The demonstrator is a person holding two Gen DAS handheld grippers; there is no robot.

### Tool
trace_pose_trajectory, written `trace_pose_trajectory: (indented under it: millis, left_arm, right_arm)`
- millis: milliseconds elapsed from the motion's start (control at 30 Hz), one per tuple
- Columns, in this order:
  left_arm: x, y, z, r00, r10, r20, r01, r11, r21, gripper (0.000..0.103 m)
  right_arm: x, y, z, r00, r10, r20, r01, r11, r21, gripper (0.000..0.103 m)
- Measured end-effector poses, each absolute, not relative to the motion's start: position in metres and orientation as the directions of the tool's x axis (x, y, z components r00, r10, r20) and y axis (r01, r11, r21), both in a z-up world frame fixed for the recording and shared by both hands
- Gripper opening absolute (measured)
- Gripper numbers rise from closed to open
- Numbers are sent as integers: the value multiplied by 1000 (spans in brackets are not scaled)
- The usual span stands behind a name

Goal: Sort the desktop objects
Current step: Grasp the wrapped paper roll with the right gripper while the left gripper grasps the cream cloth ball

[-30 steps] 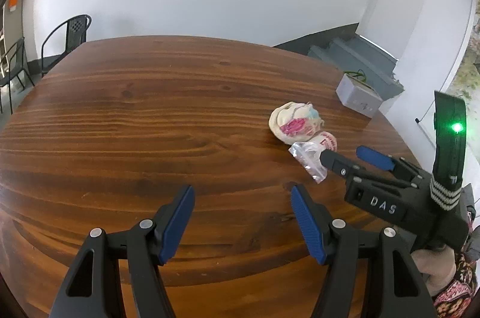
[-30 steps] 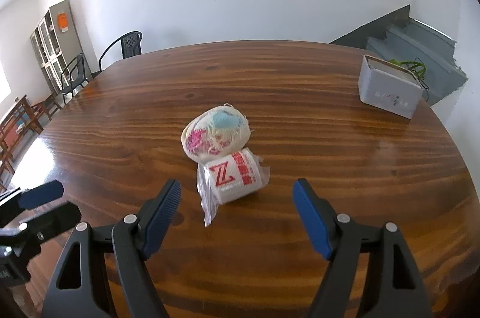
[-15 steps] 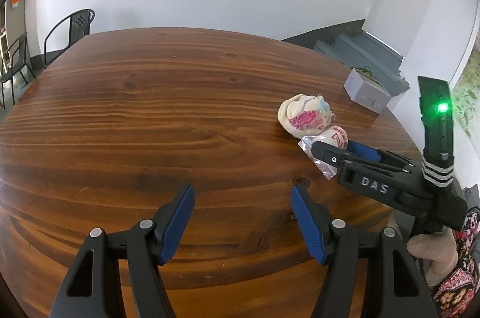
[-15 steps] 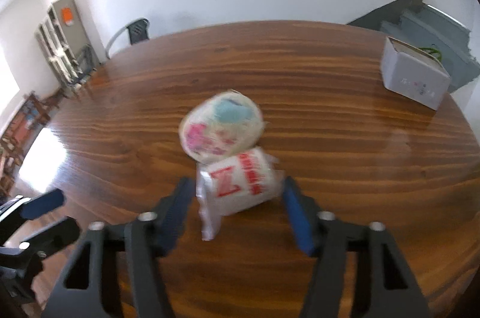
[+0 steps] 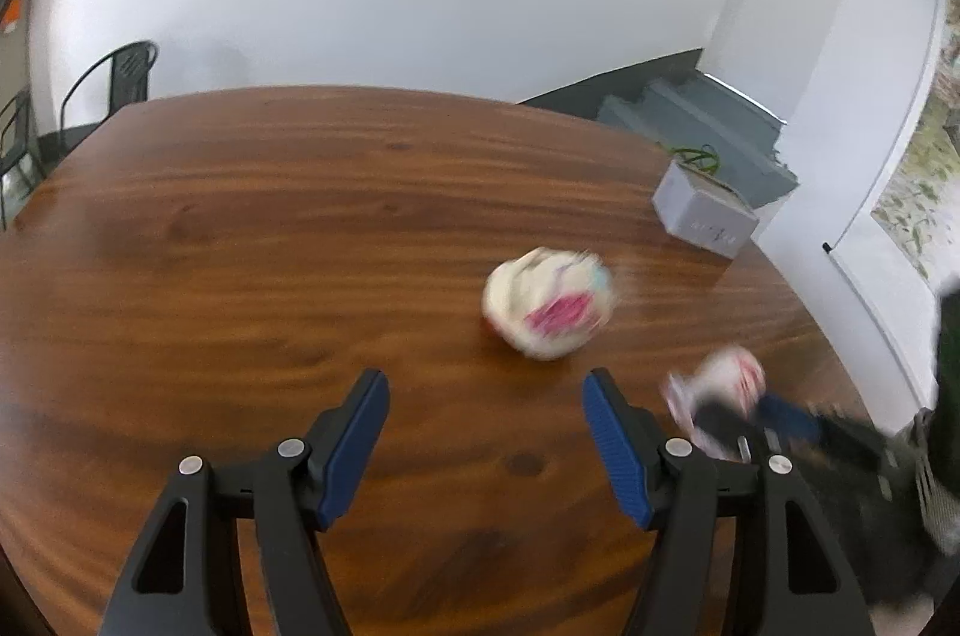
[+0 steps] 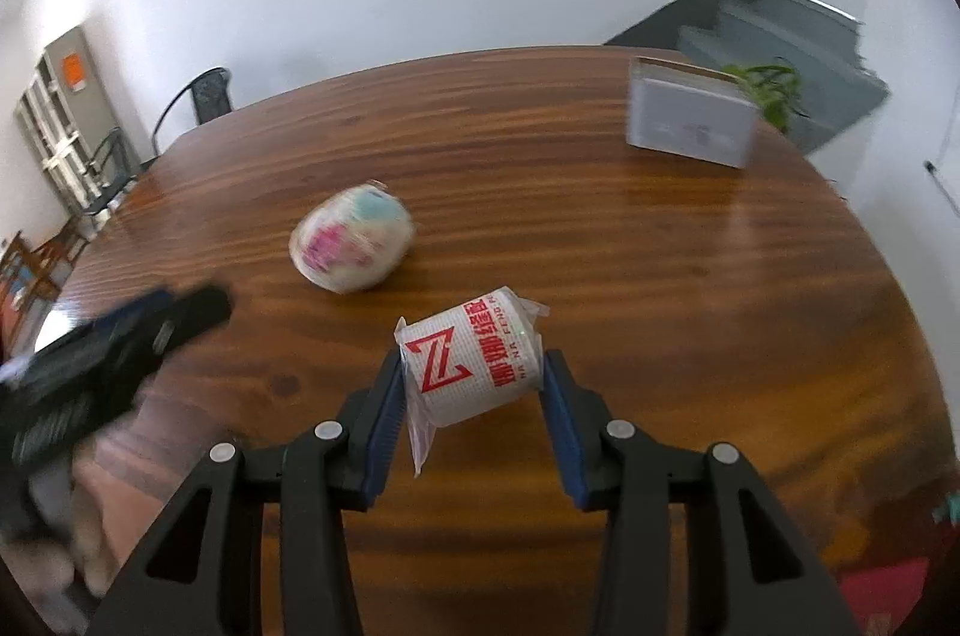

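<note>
Looking along the left hand-held gripper (image 5: 483, 432), hanging released over bare bench (image 5: 240, 276), lining up toward the yarn ball (image 5: 549, 303) ahead, nothing blocking. Looking along the right hand-held gripper (image 6: 471, 396), grasping the wrapped thread roll (image 6: 474, 366) for sorting, with the grey box (image 6: 690, 120) sitting well apart at the far edge.

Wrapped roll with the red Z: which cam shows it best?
Right wrist. There the roll is sharp and central, red print readable, clamped between the right gripper jaws. The left wrist view shows the roll only as a blurred white-and-red smear near the right edge, partly hidden by that gripper.
</note>
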State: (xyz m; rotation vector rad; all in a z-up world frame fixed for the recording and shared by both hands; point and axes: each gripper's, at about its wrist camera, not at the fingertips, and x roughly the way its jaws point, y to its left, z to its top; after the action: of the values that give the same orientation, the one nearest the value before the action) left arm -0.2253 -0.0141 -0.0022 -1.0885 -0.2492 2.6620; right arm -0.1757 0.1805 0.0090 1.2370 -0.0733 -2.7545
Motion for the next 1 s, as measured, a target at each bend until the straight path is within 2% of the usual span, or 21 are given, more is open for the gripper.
trace_pose_trajectory:
  millis: [67, 167, 333, 500, 533, 567, 600, 733, 1000]
  left_arm:
    - [-239, 2, -2, -690, 300, -659, -211, -954, -214, 69]
    - [-256, 19, -5, -691, 290, -662, -249, -955, -158, 84]
    - [-283, 33, -15, -680, 252, -688, -265, -960, -90, 84]
    - [-297, 29, -25, -654, 259, -711, -255, -960, -115, 84]
    - [-298, 28, -27, -647, 272, -713, -258, -957, -131, 84]
    - [-299, 26, -28, -638, 285, -715, -262, -954, -146, 78]
    - [-299, 26, -29, -633, 294, -716, -266, -951, -155, 67]
    - [-292, 22, -29, -639, 295, -711, -254, -953, -166, 66]
    - [-255, 10, -7, -742, 159, -651, -150, -986, -70, 66]
  right_arm:
    - [-168, 186, 9, -660, -116, -742, 72, -993, 91, 48]
    - [-154, 195, 7, -659, -114, -744, 55, -993, 103, 48]
    - [-145, 198, 7, -654, -144, -743, 59, -988, 139, 48]
    - [-142, 193, 7, -655, -159, -739, 81, -987, 141, 48]
    - [-142, 192, 7, -654, -160, -740, 82, -987, 141, 48]
    - [-141, 192, 7, -654, -160, -739, 80, -986, 143, 48]
    - [-141, 192, 7, -654, -161, -739, 79, -986, 145, 48]
    - [-139, 193, 8, -659, -163, -734, 74, -986, 152, 48]
    - [-132, 194, 19, -688, -179, -703, 83, -982, 168, 48]
